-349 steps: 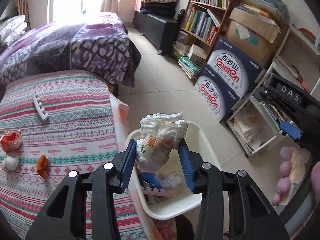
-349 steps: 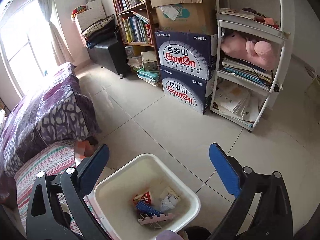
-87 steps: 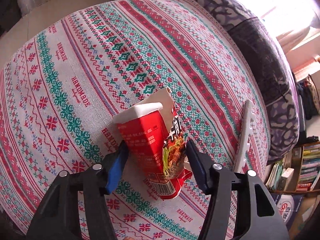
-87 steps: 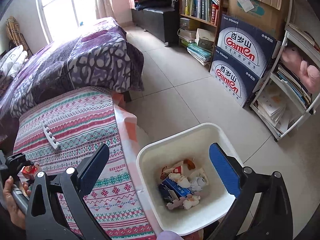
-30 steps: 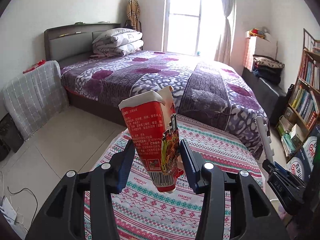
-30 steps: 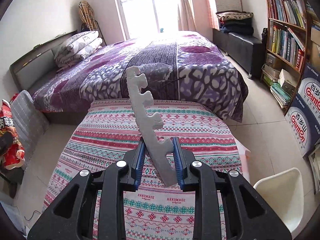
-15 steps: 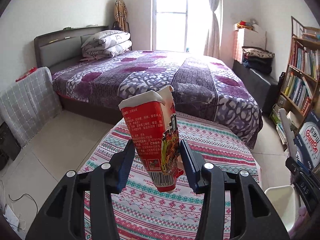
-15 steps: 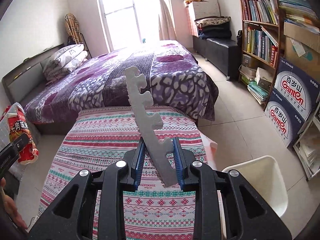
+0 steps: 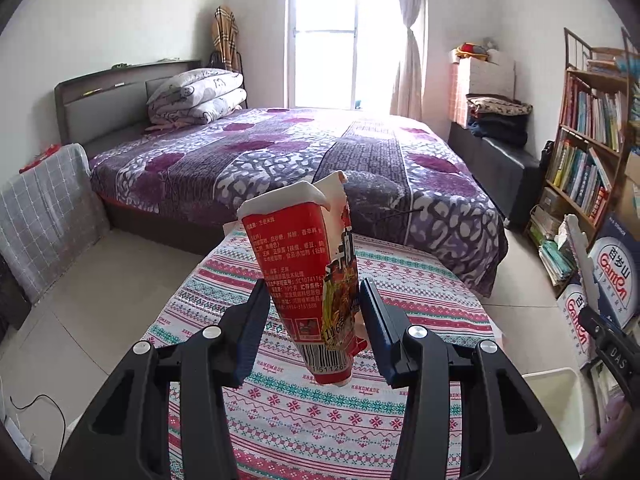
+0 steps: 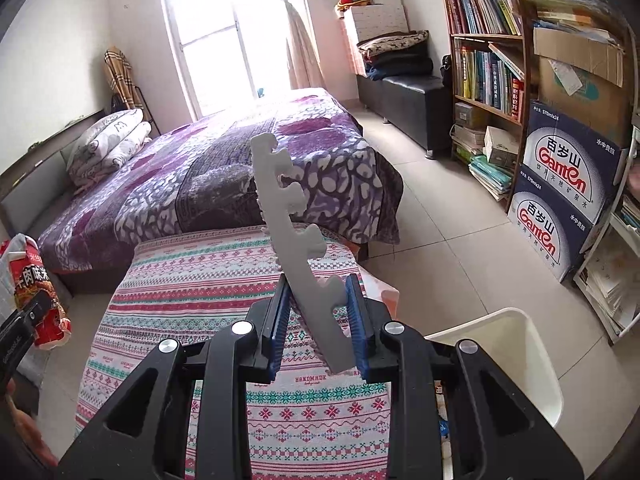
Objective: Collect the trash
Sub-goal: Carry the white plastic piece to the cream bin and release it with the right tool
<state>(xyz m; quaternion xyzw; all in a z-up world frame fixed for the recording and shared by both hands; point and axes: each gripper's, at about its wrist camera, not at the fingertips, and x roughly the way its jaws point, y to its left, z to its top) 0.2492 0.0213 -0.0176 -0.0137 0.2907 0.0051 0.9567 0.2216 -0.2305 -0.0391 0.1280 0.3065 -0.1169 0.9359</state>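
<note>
1. Left tongs (image 9: 316,320) are about half spread and pinching a red noodle packet (image 9: 308,276) on its lower half, so the open white-lined top sticks up above them. The packet hangs in the air over the striped cloth on the bench (image 9: 420,292), touching nothing else.
2. Right tongs (image 10: 316,320) are squeezed much narrower, clamped on the lower part of a grey foam strip (image 10: 296,248) with notched edges. Most of the strip pokes up and away, also clear of the bench.
3. Handling guess: the packet looks empty, so light and crinkly. It'll crush rather than slip, and a grip across the flat middle seems fine.
4. The foam strip should weigh next to nothing and bend a bit. Being held near one end, it may wobble, but squeezing harder would only dent it.
5. The white bin (image 10: 516,344) sits on the floor just past the bench's right corner, in front of the right tongs. My read: both pieces are on their way there, neither dropped in yet.
6. Beyond that: purple bed (image 9: 320,148), bookshelf (image 10: 484,60).
</note>
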